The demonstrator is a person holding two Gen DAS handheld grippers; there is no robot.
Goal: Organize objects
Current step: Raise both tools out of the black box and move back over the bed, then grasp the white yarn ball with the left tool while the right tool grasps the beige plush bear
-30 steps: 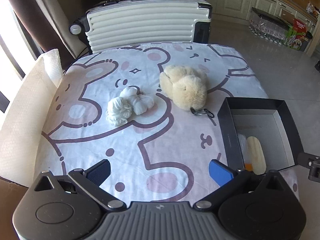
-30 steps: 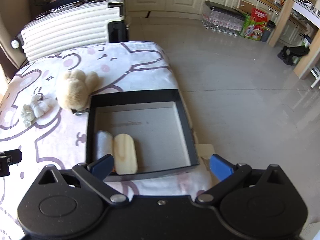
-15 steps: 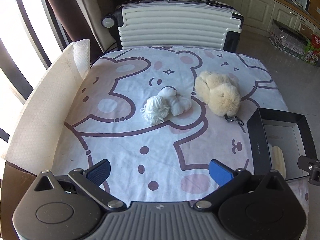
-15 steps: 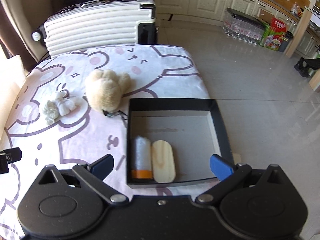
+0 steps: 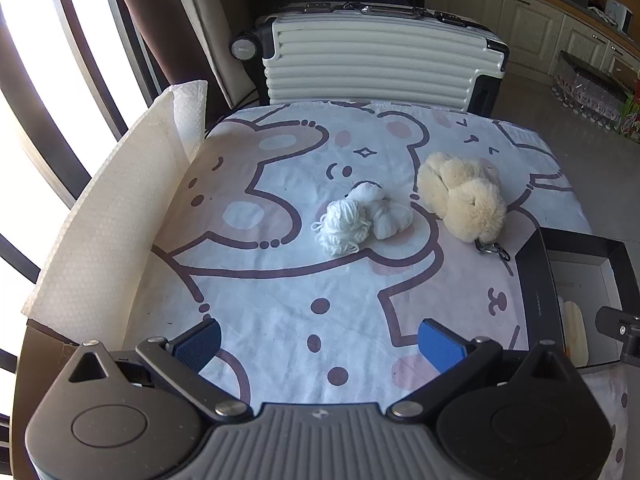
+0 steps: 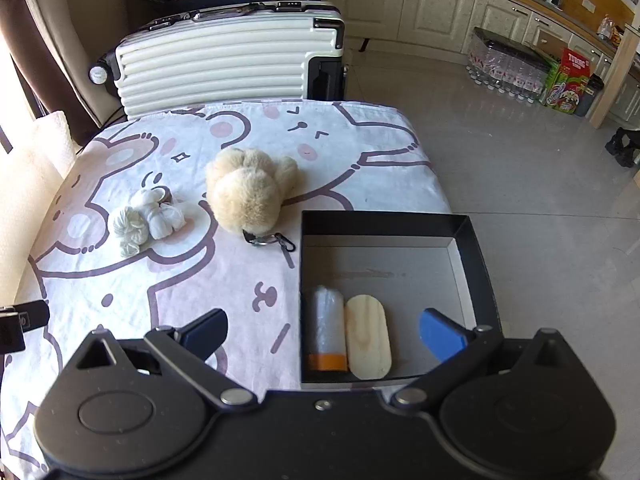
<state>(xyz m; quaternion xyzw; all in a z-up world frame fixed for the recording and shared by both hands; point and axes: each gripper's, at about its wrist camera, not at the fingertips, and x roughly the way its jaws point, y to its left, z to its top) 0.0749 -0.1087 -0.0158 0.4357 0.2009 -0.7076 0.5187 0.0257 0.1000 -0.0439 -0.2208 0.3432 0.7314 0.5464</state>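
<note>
A cream plush toy (image 5: 464,200) with a metal clip lies on the bear-print tablecloth (image 5: 280,288); it also shows in the right wrist view (image 6: 248,192). A white yarn bundle (image 5: 360,220) lies left of it, also in the right wrist view (image 6: 148,220). A black box (image 6: 476,256) at the table's right edge holds a clear roll with an orange band (image 6: 326,332) and a pale wooden oval (image 6: 368,336). My left gripper (image 5: 320,344) is open and empty above the near cloth. My right gripper (image 6: 324,332) is open and empty above the box's near end.
A white ribbed suitcase (image 5: 380,64) stands behind the table. A sheet of white bubble wrap (image 5: 112,216) stands along the left edge. Kitchen cabinets (image 6: 440,4) and bottle packs (image 6: 516,68) lie across the tiled floor to the right.
Both grippers have shifted to the left: the plush and yarn sit further right in both views. The box has slid toward the left view's right edge. Both stay open and empty.
</note>
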